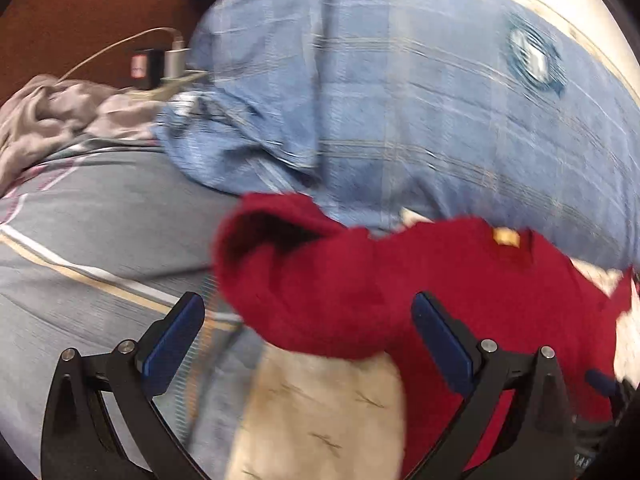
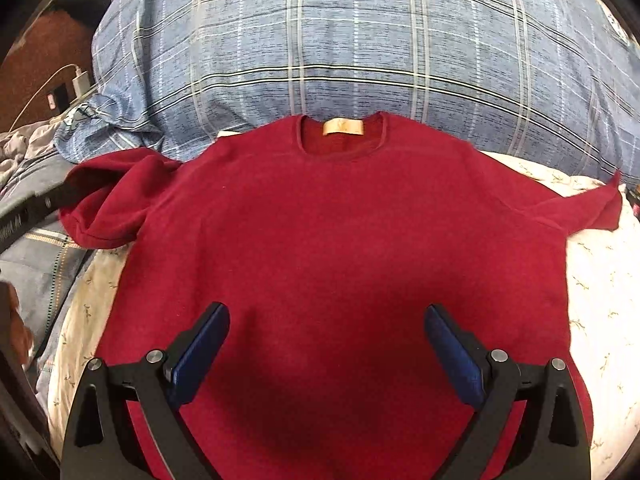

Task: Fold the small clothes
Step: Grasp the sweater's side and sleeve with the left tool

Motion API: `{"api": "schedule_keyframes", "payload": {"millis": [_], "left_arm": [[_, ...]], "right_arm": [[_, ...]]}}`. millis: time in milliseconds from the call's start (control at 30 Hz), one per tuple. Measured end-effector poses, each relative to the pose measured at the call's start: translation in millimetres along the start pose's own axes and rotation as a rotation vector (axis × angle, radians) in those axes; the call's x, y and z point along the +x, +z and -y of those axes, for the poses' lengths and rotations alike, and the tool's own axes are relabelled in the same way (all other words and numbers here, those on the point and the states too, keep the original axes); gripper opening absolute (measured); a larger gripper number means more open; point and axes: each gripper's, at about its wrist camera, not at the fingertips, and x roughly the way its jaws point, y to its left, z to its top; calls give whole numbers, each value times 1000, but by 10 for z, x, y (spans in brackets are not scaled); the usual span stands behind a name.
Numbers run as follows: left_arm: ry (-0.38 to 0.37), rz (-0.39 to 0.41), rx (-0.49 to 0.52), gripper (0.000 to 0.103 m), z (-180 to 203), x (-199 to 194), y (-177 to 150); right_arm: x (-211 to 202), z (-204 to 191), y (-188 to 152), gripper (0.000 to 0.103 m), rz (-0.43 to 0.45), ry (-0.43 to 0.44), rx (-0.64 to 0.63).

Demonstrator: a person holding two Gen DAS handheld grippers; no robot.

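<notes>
**Red sweater spread flat, both grippers open over it**

Your right gripper hangs above the lower middle of the red sweater, pointing straight up the garment toward the neckline. Its two blue-padded fingers stand wide apart with nothing between them, and whether they touch the knit cannot be told from this angle. The sweater lies face up on a cream sheet with a small sprig print, collar toward the big blue plaid pillow, which its neckline almost meets. The tan neck label sits inside the collar. The sleeve on the right side of that view reaches out flat toward the sheet's far-right edge; the one on the left is bunched and partly doubled on itself, spilling off the sheet's left edge onto the grey-blue striped bedding.

Your left gripper is at that bunched sleeve, coming at the sweater from the side (the view is smeared by motion blur, so fine detail is lost). Its fingers are also spread wide, holding nothing, with the open cuff of the sleeve lying just ahead of and between the tips. The cream sheet shows beneath, near the bottom of the left wrist view.

Beyond the pillow's left end, a crumpled grey cloth lies on the bedding, and a charger with a white cable sits beside it near the brown headboard.
</notes>
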Motion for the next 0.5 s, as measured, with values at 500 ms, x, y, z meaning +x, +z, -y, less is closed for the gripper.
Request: {"api": "schedule_keyframes", "payload": {"millis": [500], "left_arm": [[159,-76,136,99,-178,718,405]], "right_arm": [[100,-323,153,98,-12,88,-113]]}}
